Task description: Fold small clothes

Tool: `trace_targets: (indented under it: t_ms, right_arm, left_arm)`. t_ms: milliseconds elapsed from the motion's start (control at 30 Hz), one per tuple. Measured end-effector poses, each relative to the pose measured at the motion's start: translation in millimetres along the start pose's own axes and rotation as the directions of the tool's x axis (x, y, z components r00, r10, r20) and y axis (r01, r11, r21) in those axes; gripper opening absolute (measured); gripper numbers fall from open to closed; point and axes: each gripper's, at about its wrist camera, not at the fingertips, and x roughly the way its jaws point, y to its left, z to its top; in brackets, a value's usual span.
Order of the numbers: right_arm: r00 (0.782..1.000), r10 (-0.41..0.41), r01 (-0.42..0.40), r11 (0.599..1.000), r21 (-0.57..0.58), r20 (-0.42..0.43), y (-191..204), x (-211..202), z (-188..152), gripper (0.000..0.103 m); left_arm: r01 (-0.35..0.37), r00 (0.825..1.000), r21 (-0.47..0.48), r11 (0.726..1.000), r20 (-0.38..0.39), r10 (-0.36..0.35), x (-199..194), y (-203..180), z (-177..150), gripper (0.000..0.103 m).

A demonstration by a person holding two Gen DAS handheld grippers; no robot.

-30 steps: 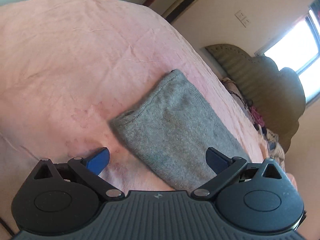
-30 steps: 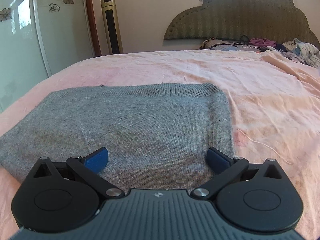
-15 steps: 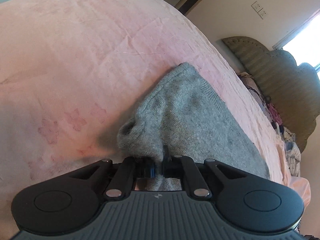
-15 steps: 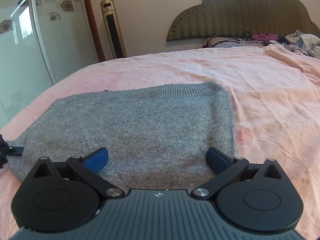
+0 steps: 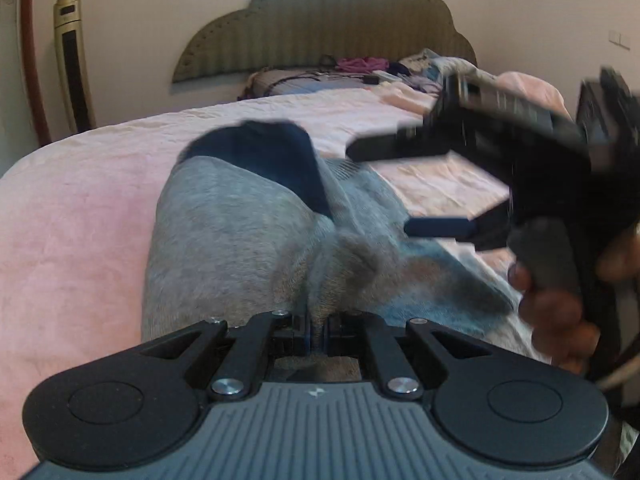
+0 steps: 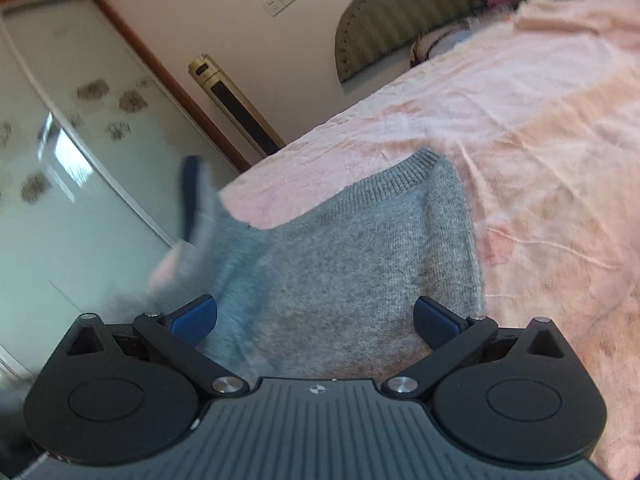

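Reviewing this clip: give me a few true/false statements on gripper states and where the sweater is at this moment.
1. The left gripper is shut on the grey sweater. True.
2. The right gripper is shut on the sweater. False: its fingers are spread open, holding nothing.
3. The sweater lies on a pink bedsheet. True.
4. The sweater lies completely flat. False: the end pinched by the left gripper is raised and bunched.

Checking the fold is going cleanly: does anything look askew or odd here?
The grey sweater is bunched where the left gripper pinches it, one end lifted off the pink sheet. Right gripper hangs open, holding nothing.
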Motion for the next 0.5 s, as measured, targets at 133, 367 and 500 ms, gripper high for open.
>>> trace_targets:
  t_ms: [133, 367, 500]
  right_arm:
    - [0.99, 0.127, -0.117, 0.983, 0.142, -0.059, -14, 2, 37, 0.103]
    - [0.952, 0.236, -0.149, 0.913, 0.379, -0.195, -43, 57, 75, 0.103]
    - [0.945, 0.135, -0.03, 0.943, 0.332, -0.298, -41, 89, 81, 0.102]
  left_arm:
    - [0.003, 1.0, 0.012, 1.0, -0.013, -0.002, -1, -3, -3, 0.005]
    - [0.034, 0.999, 0.006, 0.999, 0.025, -0.035, -16, -3, 1, 0.005]
    - [0.051, 0.998, 0.015, 0.999, 0.04, -0.051, -19, -6, 6, 0.005]
